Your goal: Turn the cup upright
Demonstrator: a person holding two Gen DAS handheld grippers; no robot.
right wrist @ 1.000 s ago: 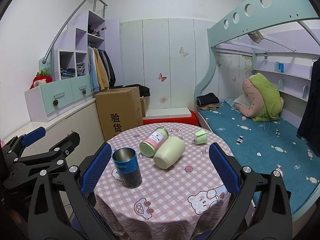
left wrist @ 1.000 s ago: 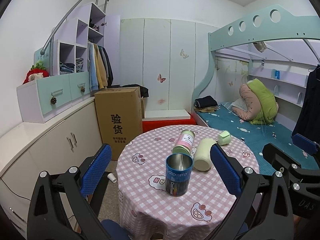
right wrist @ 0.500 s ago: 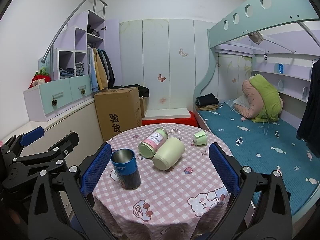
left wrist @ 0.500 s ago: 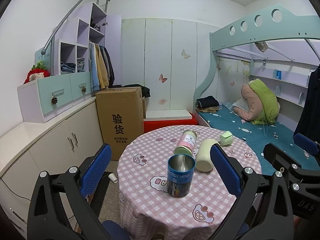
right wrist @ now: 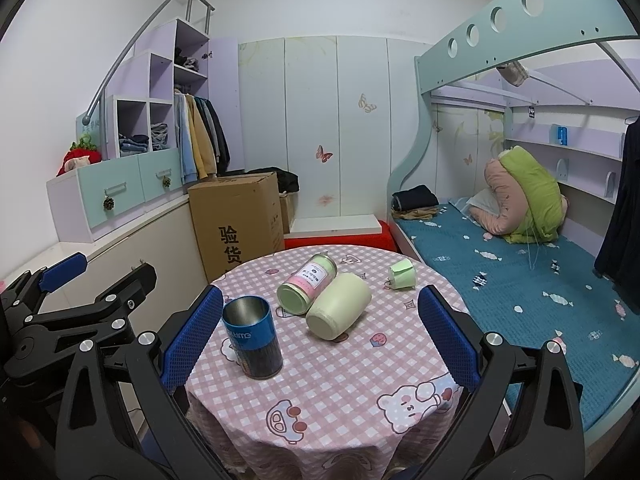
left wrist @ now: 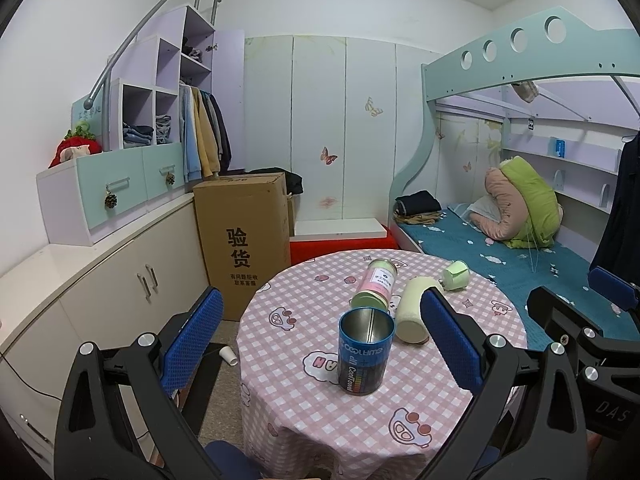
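Observation:
A round table with a pink checked cloth (left wrist: 304,408) (right wrist: 340,392) holds several cups. A blue metal cup (left wrist: 365,350) (right wrist: 253,337) stands upright. A pale green cup (left wrist: 412,309) (right wrist: 339,310) lies on its side. A pink-labelled cup (left wrist: 375,283) (right wrist: 307,283) lies on its side beside it. A small green cup (left wrist: 456,274) (right wrist: 402,273) lies tipped at the far right. My left gripper (left wrist: 322,332) is open and empty, short of the blue cup. My right gripper (right wrist: 320,336) is open and empty, short of the pale green cup.
A tall cardboard box (left wrist: 244,236) (right wrist: 236,224) stands behind the table on the left, by white cabinets (left wrist: 120,292). A bunk bed with a teal mattress (right wrist: 520,276) lies to the right. A small paper cup (left wrist: 229,355) lies on the floor.
Both grippers have drifted slightly closer to the table; the cups sit a little larger and lower in view. Nothing on the table has moved.

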